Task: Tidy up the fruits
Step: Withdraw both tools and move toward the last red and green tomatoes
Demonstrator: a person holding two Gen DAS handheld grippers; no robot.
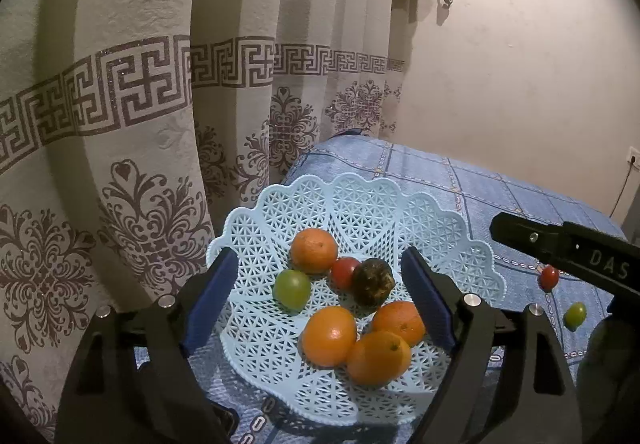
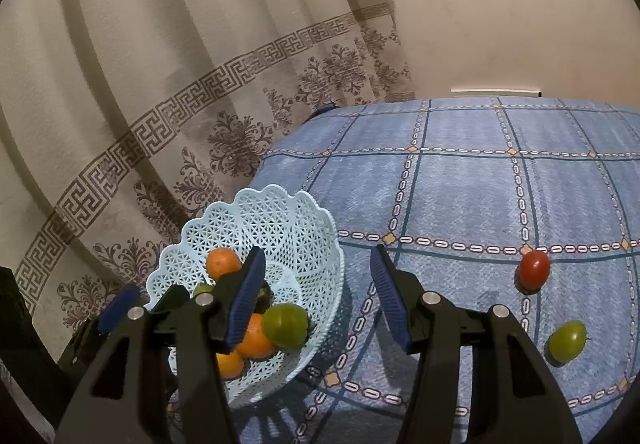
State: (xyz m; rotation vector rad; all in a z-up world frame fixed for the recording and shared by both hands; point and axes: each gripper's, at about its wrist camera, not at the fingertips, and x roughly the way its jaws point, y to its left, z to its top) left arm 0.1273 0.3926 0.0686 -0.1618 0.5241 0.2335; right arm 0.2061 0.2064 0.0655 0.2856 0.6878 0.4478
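Fruit mostly in pale blue lattice basket on blue checked cloth: four oranges, red tomato, green tomato, dark fruit. Loose on cloth, well apart from basket: red tomato, green tomato. Left gripper spread wide over basket, empty. Right gripper spread wide beside basket rim, empty.

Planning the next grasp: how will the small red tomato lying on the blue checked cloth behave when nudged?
The small red tomato looks smooth and oval, so it will probably roll. Its glossy skin may slip between the pads. The blue checked cloth seems soft, which might slow it.
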